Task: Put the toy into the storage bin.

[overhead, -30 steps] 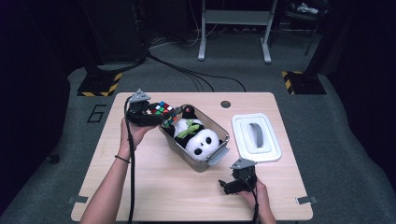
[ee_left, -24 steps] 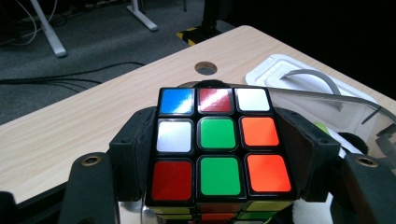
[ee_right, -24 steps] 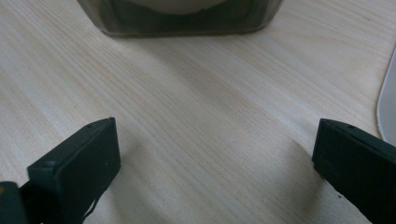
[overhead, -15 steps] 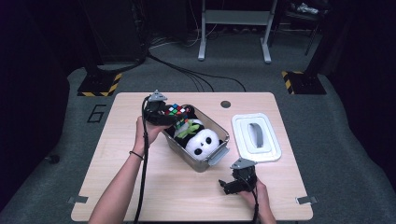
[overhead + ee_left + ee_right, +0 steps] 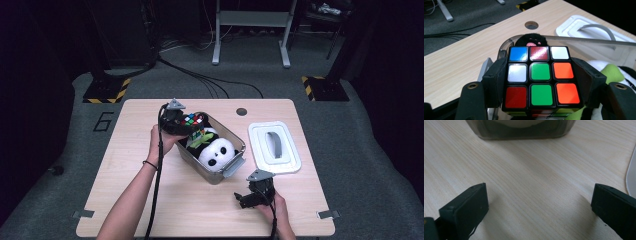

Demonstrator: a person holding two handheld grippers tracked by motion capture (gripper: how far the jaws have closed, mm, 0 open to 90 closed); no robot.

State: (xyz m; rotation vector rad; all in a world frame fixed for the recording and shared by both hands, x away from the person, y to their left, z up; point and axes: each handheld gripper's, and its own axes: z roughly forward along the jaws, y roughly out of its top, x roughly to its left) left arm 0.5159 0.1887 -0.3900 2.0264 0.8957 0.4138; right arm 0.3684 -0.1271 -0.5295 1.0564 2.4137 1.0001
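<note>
My left gripper (image 5: 186,125) is shut on a Rubik's cube (image 5: 539,77) and holds it over the far left corner of a clear plastic bin (image 5: 220,175). The cube (image 5: 194,120) shows mixed colours on its top face. A panda plush (image 5: 216,153) with a green part (image 5: 198,139) lies inside the bin, and a black furry ear (image 5: 532,40) shows past the cube. Near the front edge my right gripper (image 5: 246,198) rests open on the table; its jaws stand wide apart over bare wood (image 5: 539,195), with the bin's wall (image 5: 521,131) ahead.
The bin's white lid (image 5: 275,146) with a grey handle lies flat to the right of the bin. A round cable hole (image 5: 242,111) sits at the table's far edge. Cables trail from both grippers toward the person.
My left gripper has carried the cube rightward from beside the bin to over its far left corner. The right gripper has stayed put.
</note>
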